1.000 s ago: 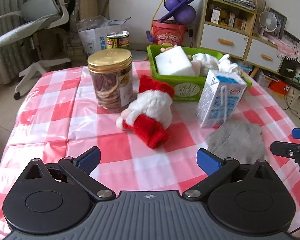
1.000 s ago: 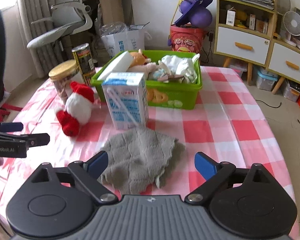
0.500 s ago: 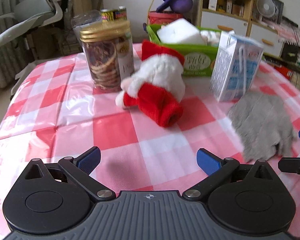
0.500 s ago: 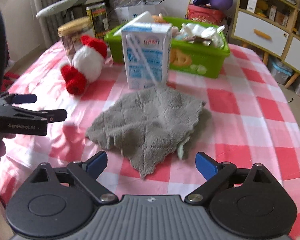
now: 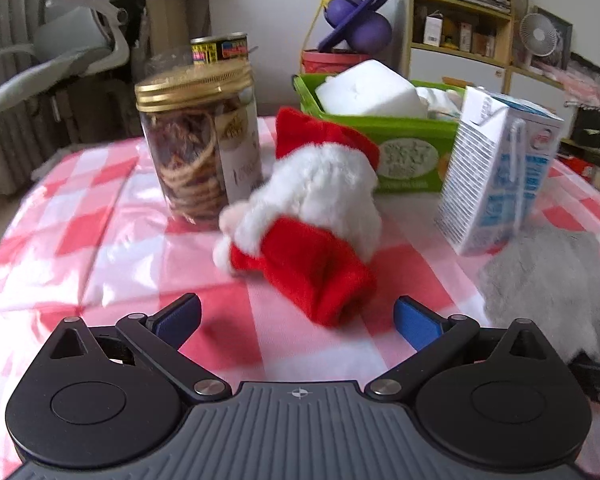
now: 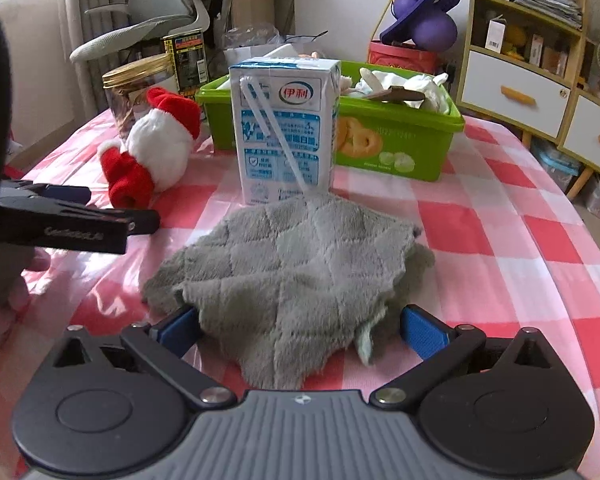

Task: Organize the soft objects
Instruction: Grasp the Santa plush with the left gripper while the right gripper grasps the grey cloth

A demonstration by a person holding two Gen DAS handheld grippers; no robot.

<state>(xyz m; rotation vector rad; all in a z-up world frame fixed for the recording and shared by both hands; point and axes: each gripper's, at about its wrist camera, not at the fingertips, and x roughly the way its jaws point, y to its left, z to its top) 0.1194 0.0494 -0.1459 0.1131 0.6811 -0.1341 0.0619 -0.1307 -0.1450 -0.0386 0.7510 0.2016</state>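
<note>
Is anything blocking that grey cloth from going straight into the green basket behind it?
Yes. The milk carton stands upright right behind the grey cloth, directly between it and the green basket. The cloth would have to be lifted over or around it.

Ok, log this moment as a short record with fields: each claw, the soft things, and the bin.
left claw: open, facing the Santa plush, not touching it
right claw: open, straddling the near edge of the grey cloth
green bin: behind the milk carton, already holds white soft items
cookie jar: upright beside the plush
table: checked cloth
</note>
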